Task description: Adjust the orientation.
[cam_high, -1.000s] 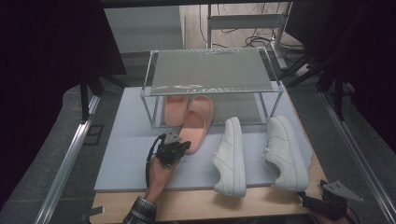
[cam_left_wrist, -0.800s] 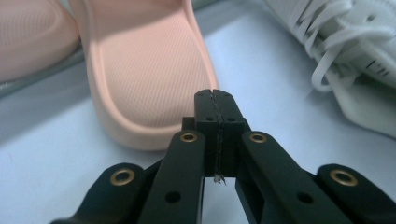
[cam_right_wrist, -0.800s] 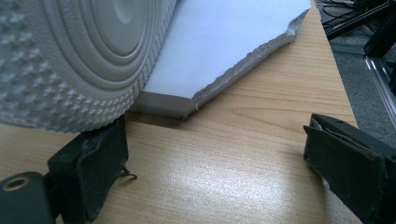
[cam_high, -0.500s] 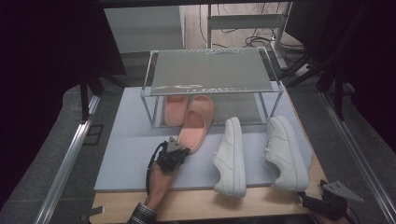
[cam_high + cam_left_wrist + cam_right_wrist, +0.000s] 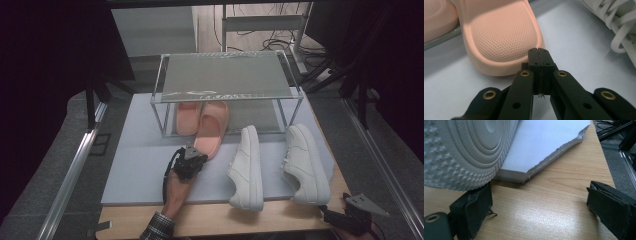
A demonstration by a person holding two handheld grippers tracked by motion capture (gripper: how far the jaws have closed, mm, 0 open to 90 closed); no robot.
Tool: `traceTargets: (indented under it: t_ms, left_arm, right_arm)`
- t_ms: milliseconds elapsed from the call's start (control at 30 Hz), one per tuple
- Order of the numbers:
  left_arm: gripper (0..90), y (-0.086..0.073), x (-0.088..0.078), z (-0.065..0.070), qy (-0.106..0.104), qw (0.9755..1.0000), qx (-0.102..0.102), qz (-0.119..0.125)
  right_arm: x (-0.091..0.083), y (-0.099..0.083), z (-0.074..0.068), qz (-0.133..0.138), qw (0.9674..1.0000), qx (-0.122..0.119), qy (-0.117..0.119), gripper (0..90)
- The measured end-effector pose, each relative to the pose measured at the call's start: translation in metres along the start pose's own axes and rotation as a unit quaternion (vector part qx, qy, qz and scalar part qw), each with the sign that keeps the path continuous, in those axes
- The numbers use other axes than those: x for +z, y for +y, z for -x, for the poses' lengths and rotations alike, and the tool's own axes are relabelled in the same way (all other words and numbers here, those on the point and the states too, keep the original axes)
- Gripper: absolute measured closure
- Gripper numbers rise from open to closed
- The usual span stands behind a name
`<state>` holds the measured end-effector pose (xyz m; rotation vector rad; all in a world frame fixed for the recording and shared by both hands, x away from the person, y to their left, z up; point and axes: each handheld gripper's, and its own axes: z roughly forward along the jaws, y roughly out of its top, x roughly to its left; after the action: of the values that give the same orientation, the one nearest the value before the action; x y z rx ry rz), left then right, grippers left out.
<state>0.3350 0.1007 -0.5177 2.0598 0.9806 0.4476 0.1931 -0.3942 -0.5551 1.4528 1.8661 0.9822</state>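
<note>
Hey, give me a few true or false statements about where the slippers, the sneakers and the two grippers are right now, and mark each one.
1. The left gripper is shut, its tips at the heel of a pink slipper. True.
2. Both white sneakers sit on the clear rack. False: they lie on the grey mat in front of it.
3. The right gripper is open. True.
4. The right gripper is shut on a sneaker. False: the sneaker sole lies beside one jaw.

Wooden table w/ grey mat; grey carpet floor; cables far right; dim surroundings.
</note>
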Motion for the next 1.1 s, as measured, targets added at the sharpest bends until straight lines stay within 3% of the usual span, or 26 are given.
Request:
traceTargets:
  t_ms: [233, 600, 733, 1100]
  left_arm:
    - [89.4, 0.008, 0.009, 0.006, 0.007, 0.9999, 0.012, -0.001]
    - [89.5, 0.026, 0.014, 0.004, 0.016, 0.9996, 0.008, 0.022]
    - [89.4, 0.03, 0.017, 0.004, 0.019, 0.9996, 0.011, 0.018]
    - [89.4, 0.037, 0.03, -0.006, 0.023, 0.9994, -0.014, 0.021]
  right_arm:
    - [0.0, 0.0, 0.0, 0.0, 1.0, 0.0, 0.0, 6.2]
    - [0.0, 0.0, 0.0, 0.0, 1.0, 0.0, 0.0, 6.2]
    - [0.0, 0.0, 0.0, 0.001, 1.0, 0.0, 0.0, 6.2]
    - [0.0, 0.0, 0.0, 0.001, 1.0, -0.001, 0.0, 6.2]
